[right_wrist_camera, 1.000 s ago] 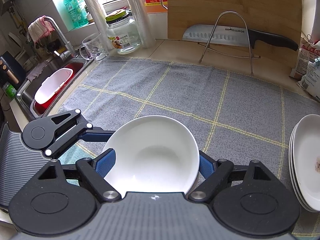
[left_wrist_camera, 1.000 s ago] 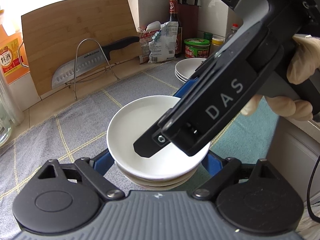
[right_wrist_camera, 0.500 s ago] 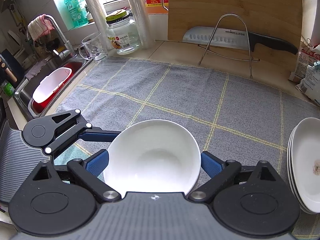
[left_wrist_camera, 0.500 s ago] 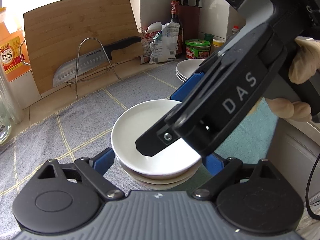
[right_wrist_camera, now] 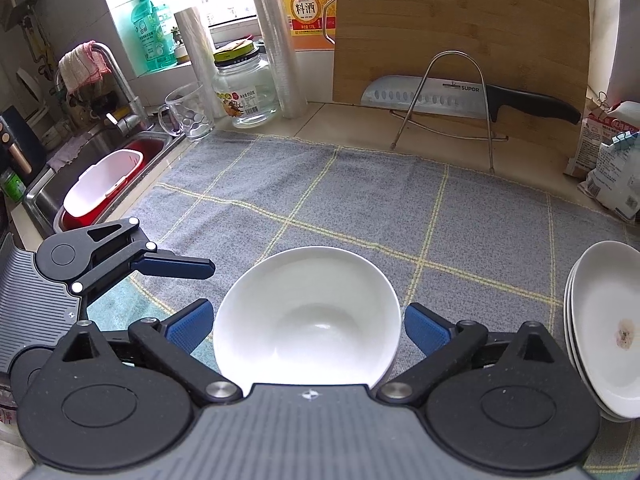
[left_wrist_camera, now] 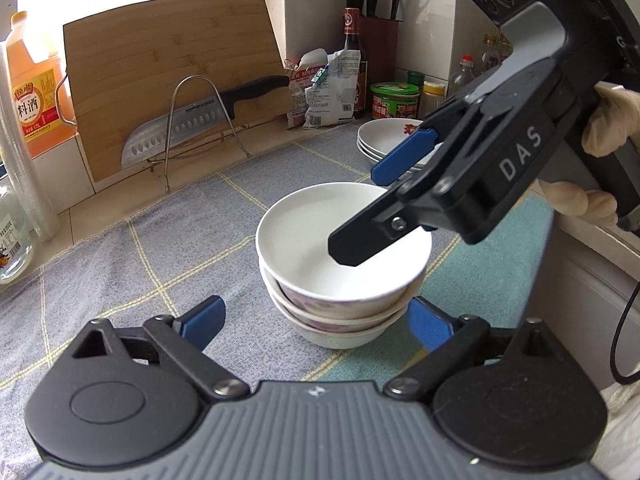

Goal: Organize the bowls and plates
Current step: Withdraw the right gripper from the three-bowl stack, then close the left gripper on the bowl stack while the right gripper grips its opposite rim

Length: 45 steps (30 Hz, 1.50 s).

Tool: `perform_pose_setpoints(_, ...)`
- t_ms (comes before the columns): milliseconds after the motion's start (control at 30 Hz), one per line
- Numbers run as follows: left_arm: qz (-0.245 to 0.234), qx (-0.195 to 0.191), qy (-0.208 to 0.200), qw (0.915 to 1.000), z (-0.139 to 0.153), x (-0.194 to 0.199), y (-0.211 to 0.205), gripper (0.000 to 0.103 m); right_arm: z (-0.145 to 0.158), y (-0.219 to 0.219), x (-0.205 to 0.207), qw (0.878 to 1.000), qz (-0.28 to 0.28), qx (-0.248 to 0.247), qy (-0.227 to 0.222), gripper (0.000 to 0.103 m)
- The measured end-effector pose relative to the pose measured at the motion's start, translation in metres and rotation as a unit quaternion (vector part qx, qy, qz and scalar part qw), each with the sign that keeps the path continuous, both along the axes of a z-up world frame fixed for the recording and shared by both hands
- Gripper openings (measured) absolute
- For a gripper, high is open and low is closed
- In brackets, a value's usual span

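Bowls: your stack of three white bowls [left_wrist_camera: 340, 280] sits on the grey checked cloth [left_wrist_camera: 132, 264] near its front edge, nested upright, the top bowl [right_wrist_camera: 306, 316] empty and clean inside.
Right gripper: your right gripper [right_wrist_camera: 306, 326] straddles the top bowl with its jaws spreading; each blue pad [right_wrist_camera: 188, 326] stands just clear of the rim, so nothing is gripped and the bowl rests on the stack by itself.
Right gripper, seen from the left camera: its near black finger [left_wrist_camera: 372, 236] reaches over the bowl's mouth; your gloved hand [left_wrist_camera: 600, 160] grips the handle at the right edge.
Left gripper: your left gripper [left_wrist_camera: 316, 320] is also widening, released and empty; its blue pads [left_wrist_camera: 202, 320] flank the lower part of the stack without touching it.
Plates: a stack of white plates [right_wrist_camera: 608, 332] lies to the right of the bowls on the same cloth, well apart from both grippers; the top one carries a small brown mark.
Behind: a bamboo cutting board [right_wrist_camera: 460, 32] leans on the wall with a cleaver [right_wrist_camera: 460, 94] in a wire rack [right_wrist_camera: 452, 96] before it.
Left of cloth: a sink [right_wrist_camera: 100, 176] holds a red and white basin.
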<state>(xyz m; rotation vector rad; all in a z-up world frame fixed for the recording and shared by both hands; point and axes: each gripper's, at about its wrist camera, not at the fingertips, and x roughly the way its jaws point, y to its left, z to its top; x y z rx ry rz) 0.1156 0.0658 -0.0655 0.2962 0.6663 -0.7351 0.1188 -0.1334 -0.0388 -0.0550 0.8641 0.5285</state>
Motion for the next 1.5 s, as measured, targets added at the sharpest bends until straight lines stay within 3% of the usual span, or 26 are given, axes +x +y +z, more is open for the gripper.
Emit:
perform_pose_setpoints(567,-0.042,0.024,0.030,0.9984,-0.023,0.012,0.004,0.097,-0.008,-0.005,-0.041,0.999,-0.042,-0.011,-0.007,0.103)
perform_pose_setpoints(1000,-0.031,0.055,0.067,0.9958,-0.056,0.027,-0.001,0.097,-0.067,-0.012,-0.035,0.996,-0.054,-0.071,0.023,0.103)
perform_pose_setpoints(1267,-0.022,0.070,0.068,0.9950,-0.062,0.028,-0.009,0.103,-0.096,-0.004,-0.017,0.993,-0.013,-0.113,0.033,0.103)
perform_pose_setpoints(1500,-0.023,0.056,0.053,0.9967,-0.063,0.027,-0.005,0.103,-0.100,-0.009,-0.025,0.994,0.025,-0.105,-0.014,0.103)
